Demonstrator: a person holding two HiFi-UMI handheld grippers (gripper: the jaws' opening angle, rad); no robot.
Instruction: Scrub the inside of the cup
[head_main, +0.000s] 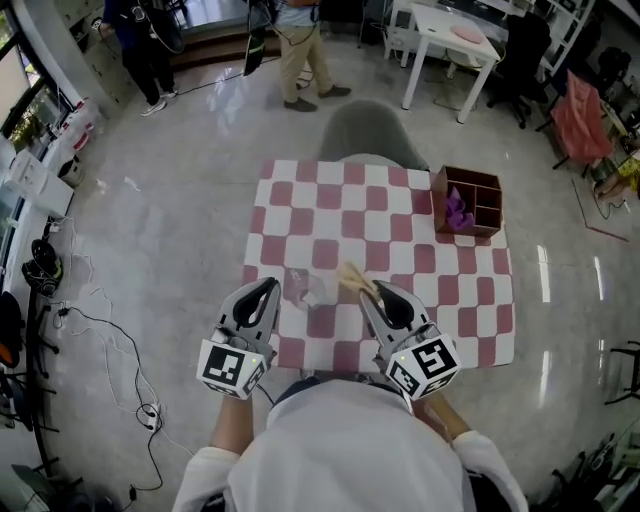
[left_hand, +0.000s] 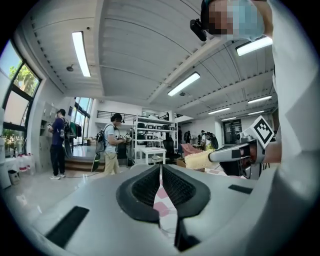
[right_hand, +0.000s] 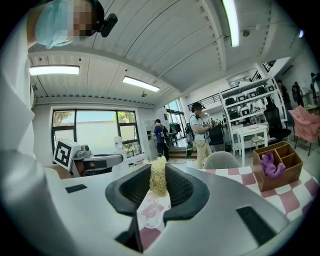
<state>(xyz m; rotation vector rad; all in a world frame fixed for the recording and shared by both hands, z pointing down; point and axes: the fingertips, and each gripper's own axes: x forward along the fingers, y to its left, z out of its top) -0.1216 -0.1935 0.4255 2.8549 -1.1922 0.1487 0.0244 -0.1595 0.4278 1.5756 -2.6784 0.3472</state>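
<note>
A clear cup (head_main: 304, 288) sits on the near part of a pink-and-white checked tablecloth (head_main: 400, 250), between the two hand-held grippers and closer to the left one; whether it stands upright or lies on its side cannot be told. Just right of the cup, a yellow fibrous scrubber (head_main: 352, 277) sticks out towards the far left from the right gripper (head_main: 370, 294), whose jaws are clamped on it. In the right gripper view the scrubber fills the gap between the jaw pads, with the cup on the cloth just beyond and below it. The left gripper (head_main: 268, 290) is just left of the cup, its jaws pressed together with nothing between them. Both grippers point away from the person across the table. At the far right corner of the cloth stands an open wooden box (head_main: 488, 190) with compartments, one holding a purple cloth (head_main: 456, 210). A grey chair (head_main: 372, 130) is pushed up to the far edge. Beyond it are a white table (head_main: 450, 45) and standing people (head_main: 300, 50). Cables (head_main: 110, 340) trail over the floor at the left
</note>
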